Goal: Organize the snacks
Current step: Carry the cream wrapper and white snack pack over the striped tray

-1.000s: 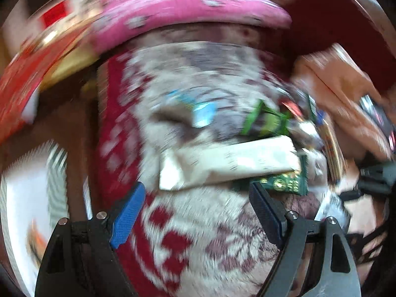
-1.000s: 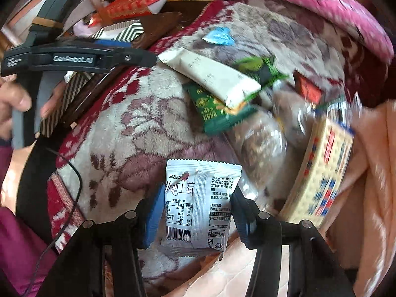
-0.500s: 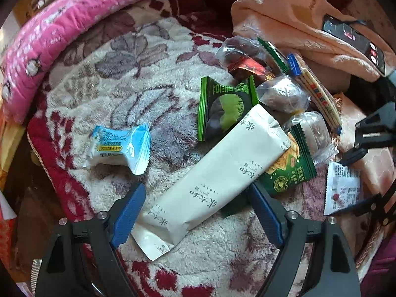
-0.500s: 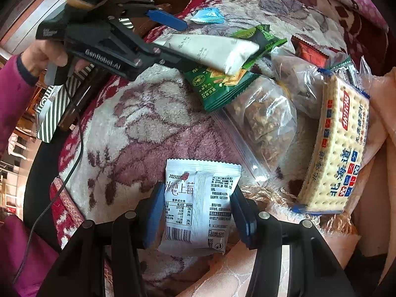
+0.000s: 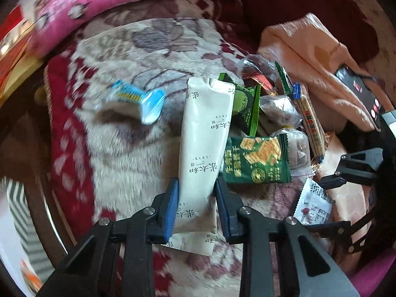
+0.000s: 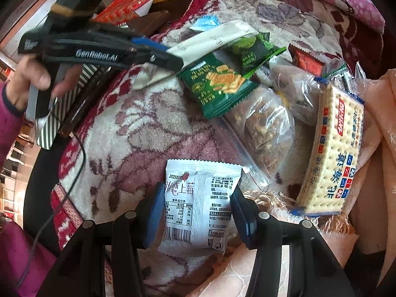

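While half a second ago its jaws were wide apart, the left gripper (image 5: pixel 195 198) now clenches the long cream packet (image 5: pixel 206 133), just beside the green cracker packet (image 5: pixel 257 163), so lifting can begin; the right gripper (image 6: pixel 196 212) still grasps the white strawberry sachet (image 6: pixel 198 203).

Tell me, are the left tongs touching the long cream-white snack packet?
Touching. In the left wrist view the left tongs have both blue pads pressed against the sides of the long cream-white snack packet, pinching it narrower.
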Demonstrator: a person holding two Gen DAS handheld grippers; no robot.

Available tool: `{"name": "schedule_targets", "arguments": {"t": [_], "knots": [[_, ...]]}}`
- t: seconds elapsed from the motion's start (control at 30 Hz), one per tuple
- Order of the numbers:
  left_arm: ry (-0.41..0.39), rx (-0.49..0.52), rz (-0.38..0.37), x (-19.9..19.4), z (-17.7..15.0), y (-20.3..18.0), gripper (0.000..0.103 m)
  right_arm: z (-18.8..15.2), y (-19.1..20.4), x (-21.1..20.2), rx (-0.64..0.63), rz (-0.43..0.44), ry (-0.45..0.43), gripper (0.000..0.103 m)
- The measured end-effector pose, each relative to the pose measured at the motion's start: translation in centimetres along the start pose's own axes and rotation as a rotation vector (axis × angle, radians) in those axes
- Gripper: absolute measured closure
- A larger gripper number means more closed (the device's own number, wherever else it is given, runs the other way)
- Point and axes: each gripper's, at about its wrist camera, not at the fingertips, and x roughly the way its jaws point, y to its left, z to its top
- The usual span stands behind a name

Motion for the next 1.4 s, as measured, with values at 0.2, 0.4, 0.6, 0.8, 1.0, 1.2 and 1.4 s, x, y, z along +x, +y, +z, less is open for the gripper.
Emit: {"name": "schedule_targets", "arguments": {"t": [0.2,0.4,0.6,0.8,1.0,1.2,1.4], "knots": [[-0.056,-0.159,0.062,-2.8,-3.0,0.6,0.075,0.4,1.0,-0.9,0.022,0.024,-0.045,0.048],[-0.105,-0.296,0.167,-5.1,-5.7,1.9,0.075,1.7,3.1,-0.8,0.005,0.054,-0.066,0.048],[-0.142,-0.378,0.228,-7.6,-8.3,2.8,0.075,3.7,5.9,-0.4,-0.04,0.068,-0.086,0.048],[-0.17,-0.45,0.295,-10.2,-10.8,4.3,0.075,5.7,8.6,-0.2,-0.09,0.088,-0.103,0.048],[-0.195,-0.515,0.341,-12.2,-13.1,5.7,0.075,7.3,10.9,0.2,-0.132,0.104,-0.11,0.048],[-0.203,-0.564,0.369,-13.4,-14.8,6.9,0.074,8.5,13.0,0.6,-0.171,0.117,-0.113,0.048],[-0.209,-0.592,0.381,-14.1,-15.8,7.4,0.074,9.0,14.2,0.9,-0.192,0.121,-0.116,0.048]]}}
